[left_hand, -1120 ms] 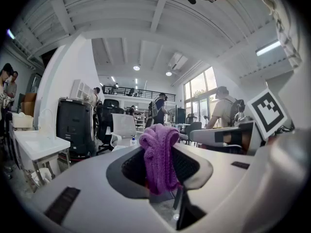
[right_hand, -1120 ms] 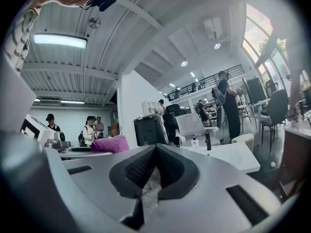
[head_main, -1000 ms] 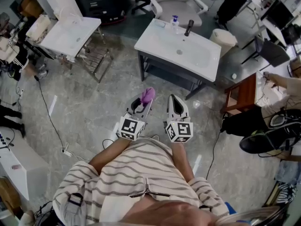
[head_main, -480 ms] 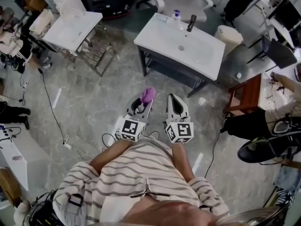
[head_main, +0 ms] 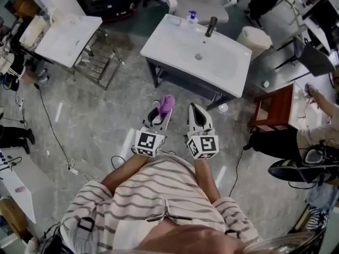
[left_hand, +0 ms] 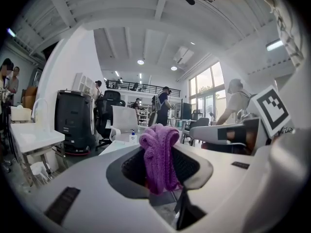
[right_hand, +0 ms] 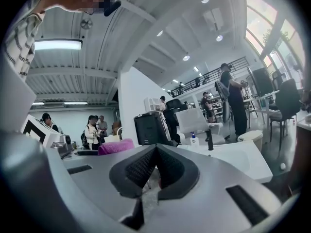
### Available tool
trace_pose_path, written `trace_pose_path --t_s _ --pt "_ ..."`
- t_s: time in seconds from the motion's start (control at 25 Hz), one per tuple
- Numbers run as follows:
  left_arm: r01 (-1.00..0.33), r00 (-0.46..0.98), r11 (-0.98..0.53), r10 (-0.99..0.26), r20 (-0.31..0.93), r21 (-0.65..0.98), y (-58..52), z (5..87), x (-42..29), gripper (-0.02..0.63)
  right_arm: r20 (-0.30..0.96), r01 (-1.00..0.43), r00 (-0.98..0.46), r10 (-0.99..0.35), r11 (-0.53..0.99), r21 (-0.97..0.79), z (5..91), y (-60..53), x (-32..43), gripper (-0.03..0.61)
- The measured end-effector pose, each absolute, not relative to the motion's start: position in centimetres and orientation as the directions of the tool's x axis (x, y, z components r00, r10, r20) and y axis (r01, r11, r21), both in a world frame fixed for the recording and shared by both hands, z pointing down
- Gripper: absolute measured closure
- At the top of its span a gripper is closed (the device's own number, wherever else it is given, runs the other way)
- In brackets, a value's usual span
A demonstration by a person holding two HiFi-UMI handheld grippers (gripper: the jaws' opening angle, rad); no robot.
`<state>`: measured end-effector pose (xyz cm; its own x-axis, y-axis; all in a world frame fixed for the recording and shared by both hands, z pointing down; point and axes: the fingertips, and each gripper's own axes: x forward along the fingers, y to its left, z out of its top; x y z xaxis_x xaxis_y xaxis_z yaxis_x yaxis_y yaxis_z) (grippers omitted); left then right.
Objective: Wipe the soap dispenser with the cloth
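Change: We have stepped a little closer to the sink (head_main: pixel 175 44). Both grippers came along, side by side.
Head view, left gripper (head_main: pixel 160 112): It pinches the purple cloth (head_main: pixel 166 103). A bunch of cloth pokes out in front.
Head view, right gripper (head_main: pixel 194 110): Its jaws are pressed together with nothing in them.
Head view, soap bottle (head_main: pixel 191 17): It stands up at the far edge of the sink, just left of the tap (head_main: pixel 211 26). It is well apart from both grippers.
Left gripper view: The cloth stands up between the jaws, squeezed tight. The soap bottle (left_hand: pixel 132 136) shows small, far ahead, just left of the cloth.
Right gripper view: The pads touch and hold nothing. The bottle shows far ahead, a bit to the right.
Way to go: We think the bottle lies straight ahead across the sink. Neither gripper looks nearer, so we must still walk up.
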<state>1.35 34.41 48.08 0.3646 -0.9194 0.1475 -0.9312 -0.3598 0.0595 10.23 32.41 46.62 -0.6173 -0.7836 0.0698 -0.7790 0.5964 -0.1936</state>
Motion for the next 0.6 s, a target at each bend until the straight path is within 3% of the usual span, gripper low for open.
trace_pose_path --t_s 0.6 --pt "-0.888 0.459 -0.458 -0.877 0.142 0.039 8.2 45.0 -5.7 0.488 0.085 -0.850 -0.515 -0.853 0.494 -0.184 43.7 7.1 3.5 0.569"
